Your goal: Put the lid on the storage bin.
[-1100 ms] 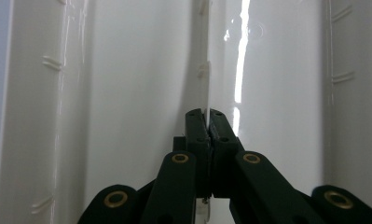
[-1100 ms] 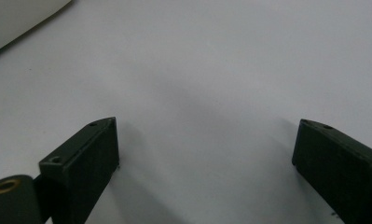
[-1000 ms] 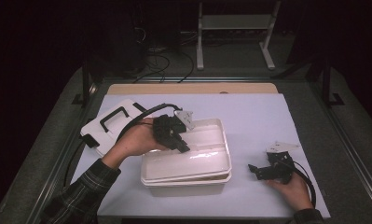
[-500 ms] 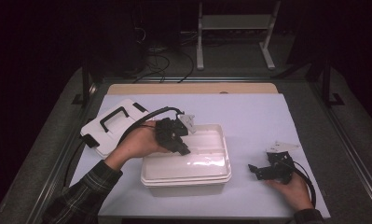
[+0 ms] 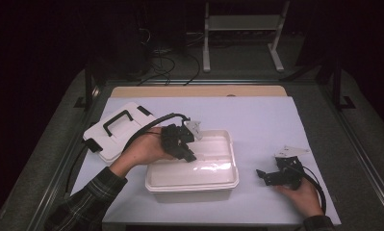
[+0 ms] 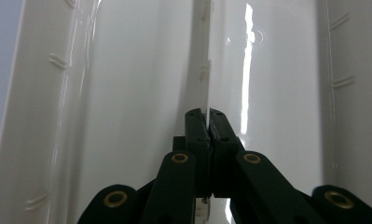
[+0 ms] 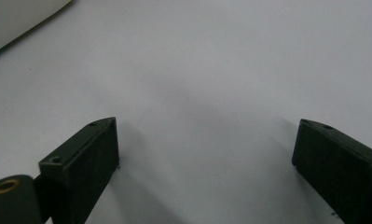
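The tabletop (image 5: 276, 120) carries a pale sheet that covers it nearly to its edges; no brand, label or writing can be read on anything here. Near the front edge, a little left of the middle, sits a white plastic container (image 5: 213, 173), a shallow rectangular tub with a thin dividing wall (image 6: 203, 70) along its inside. Toward the left edge, just beside the tub, lies its white lid (image 5: 113, 137) with a black handle (image 5: 117, 121) and black latches. The left gripper (image 5: 189, 156) reaches down into the tub from its left rim; in the left gripper view its jaws are pressed together on the top edge of the dividing wall, which passes between the pads (image 6: 196, 126). The right gripper (image 5: 262, 176) rests on the sheet near the front right corner, well apart from the tub, held in a hand (image 5: 302, 195); its jaws stand wide with bare sheet between them, gripping nothing
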Demonstrator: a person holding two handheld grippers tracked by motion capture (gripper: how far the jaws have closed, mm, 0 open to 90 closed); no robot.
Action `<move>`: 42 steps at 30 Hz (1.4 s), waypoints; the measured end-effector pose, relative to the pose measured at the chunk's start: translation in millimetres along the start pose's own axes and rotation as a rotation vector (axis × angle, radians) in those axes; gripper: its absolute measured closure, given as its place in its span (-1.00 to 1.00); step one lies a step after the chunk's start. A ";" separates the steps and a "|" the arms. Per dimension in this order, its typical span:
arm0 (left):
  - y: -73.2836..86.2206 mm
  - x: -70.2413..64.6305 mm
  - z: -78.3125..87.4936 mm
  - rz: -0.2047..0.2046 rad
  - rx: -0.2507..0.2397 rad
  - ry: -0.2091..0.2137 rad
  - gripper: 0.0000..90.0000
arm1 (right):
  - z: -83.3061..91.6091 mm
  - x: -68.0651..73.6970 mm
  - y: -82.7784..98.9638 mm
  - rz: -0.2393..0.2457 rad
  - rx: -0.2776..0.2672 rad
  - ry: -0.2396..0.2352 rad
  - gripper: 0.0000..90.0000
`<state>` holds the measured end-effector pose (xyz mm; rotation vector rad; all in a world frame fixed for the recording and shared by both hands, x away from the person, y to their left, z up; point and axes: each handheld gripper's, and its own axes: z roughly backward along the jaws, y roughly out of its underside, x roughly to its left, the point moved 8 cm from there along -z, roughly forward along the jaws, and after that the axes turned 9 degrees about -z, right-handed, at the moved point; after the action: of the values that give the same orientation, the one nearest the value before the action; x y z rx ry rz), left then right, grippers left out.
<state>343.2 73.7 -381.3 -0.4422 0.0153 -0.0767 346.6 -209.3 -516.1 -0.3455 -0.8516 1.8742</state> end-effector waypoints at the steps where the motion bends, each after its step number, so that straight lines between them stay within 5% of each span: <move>1: -0.1 0.0 0.1 0.000 0.000 0.000 0.97 | 0.0 0.0 0.0 0.000 0.000 0.000 -0.86; 6: -1.8 1.7 5.1 0.010 -0.032 -0.005 0.82 | 0.0 0.0 0.0 0.000 0.000 0.000 -0.86; 21: 3.0 8.3 24.8 0.086 -0.085 -0.042 -0.40 | 0.0 -0.1 0.0 0.000 -0.001 0.001 -0.86; 30: 13.7 12.3 40.3 0.079 -0.084 -0.097 -0.61 | 0.0 -0.1 -0.1 0.000 0.000 0.000 -0.86; 42: 42.3 21.4 66.9 0.130 -0.090 -0.149 -0.61 | 0.0 -0.1 0.0 0.000 0.000 0.000 -0.86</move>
<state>369.6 138.7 -338.9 -0.5347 -0.0990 0.0852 346.7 -209.3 -516.1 -0.3449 -0.8516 1.8742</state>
